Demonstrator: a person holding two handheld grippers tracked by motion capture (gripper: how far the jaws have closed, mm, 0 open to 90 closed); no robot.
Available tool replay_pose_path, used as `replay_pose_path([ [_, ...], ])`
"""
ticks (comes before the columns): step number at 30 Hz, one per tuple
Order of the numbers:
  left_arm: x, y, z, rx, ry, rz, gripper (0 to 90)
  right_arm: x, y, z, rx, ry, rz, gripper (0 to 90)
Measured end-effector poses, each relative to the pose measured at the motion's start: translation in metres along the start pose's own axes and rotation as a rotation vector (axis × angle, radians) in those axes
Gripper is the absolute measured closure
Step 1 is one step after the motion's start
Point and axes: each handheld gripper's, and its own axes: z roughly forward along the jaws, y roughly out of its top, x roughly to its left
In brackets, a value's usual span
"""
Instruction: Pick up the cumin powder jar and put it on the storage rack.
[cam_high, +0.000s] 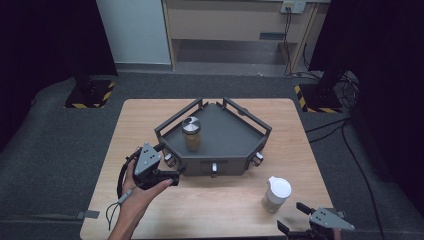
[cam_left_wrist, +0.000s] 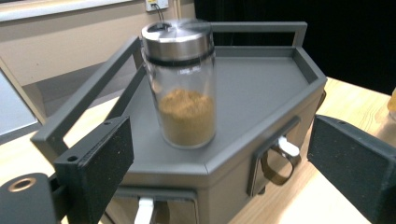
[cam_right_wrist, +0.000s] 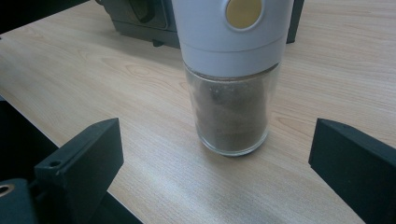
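Right gripper (cam_high: 295, 217): table's 5 o'clock edge, jaws spread wide, empty.
White-capped jar (cam_high: 276, 194): just beyond it, upright on the table (cam_high: 150, 120).
Left gripper (cam_high: 176, 175): 8 o'clock, jaws apart, empty.
Steel-lidded jar (cam_high: 191, 133): upright on the grey rack (cam_high: 235, 135), centre.

Bare table (cam_high: 200, 200) lay open between the grey rack (cam_high: 225, 145) and the near edge. The rack's raised rails (cam_left_wrist: 84, 98) fenced its back and sides; its front edge stood open toward the steel-capped jar (cam_left_wrist: 184, 84). The white-capped jar (cam_right_wrist: 231, 74) stood alone, with free wood all round and wide gaps to both jaws of the right gripper (cam_right_wrist: 219, 168).
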Motion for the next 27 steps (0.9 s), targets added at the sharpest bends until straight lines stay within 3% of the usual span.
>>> replay_pose_path([
  [15,-0.015,-0.023,-0.018,-0.013,-0.027,0.004,6.6,0.001,0.0,-0.001,0.001,-0.002,0.0,3.4],
  [27,-0.026,-0.045,-0.034,-0.029,-0.009,-0.008,6.5,0.002,0.0,-0.001,0.003,-0.004,-0.002,3.3],
])
